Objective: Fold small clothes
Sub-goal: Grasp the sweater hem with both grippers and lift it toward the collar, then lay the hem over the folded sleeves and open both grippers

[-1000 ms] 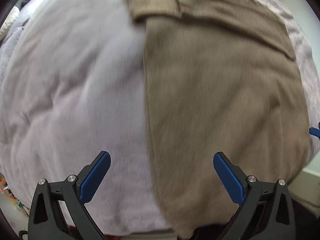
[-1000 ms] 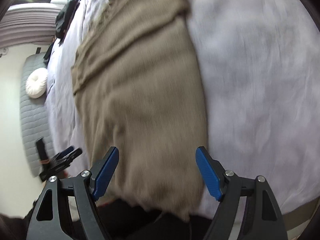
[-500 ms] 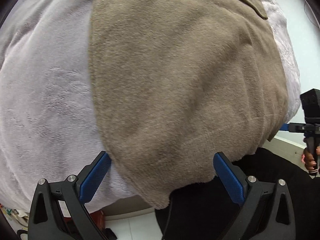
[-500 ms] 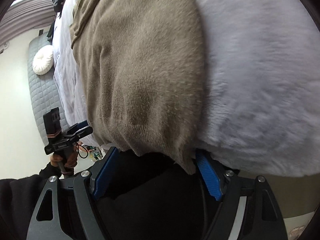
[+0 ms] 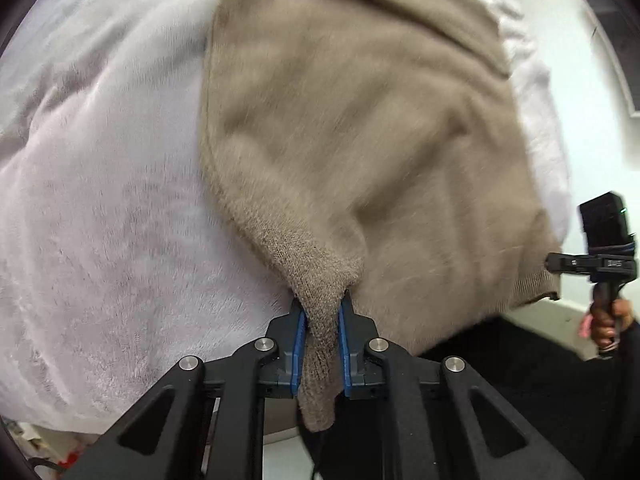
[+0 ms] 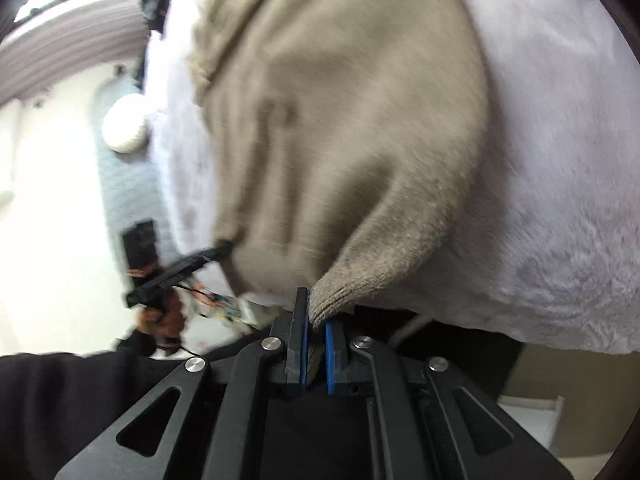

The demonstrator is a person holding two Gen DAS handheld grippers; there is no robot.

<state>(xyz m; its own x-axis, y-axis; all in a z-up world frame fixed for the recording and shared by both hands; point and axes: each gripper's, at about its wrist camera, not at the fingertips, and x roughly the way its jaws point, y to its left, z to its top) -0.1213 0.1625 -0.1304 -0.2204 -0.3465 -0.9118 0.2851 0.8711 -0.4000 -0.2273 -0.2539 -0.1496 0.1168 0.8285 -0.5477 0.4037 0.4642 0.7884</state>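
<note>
white fleece bed (image 5: 100,208) | tan sweater (image 5: 360,128) hem corners pinched in left gripper (image 5: 320,344) and right gripper (image 6: 316,348) fingers

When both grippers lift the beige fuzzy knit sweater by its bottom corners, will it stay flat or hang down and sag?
The beige fuzzy knit sweater will probably sag: it already bunches into soft ridges where the left gripper pinches it. It looks thick, so likely somewhat heavy between the corners. The right gripper holds only a small tip, which might slip on the white fluffy blanket.
</note>
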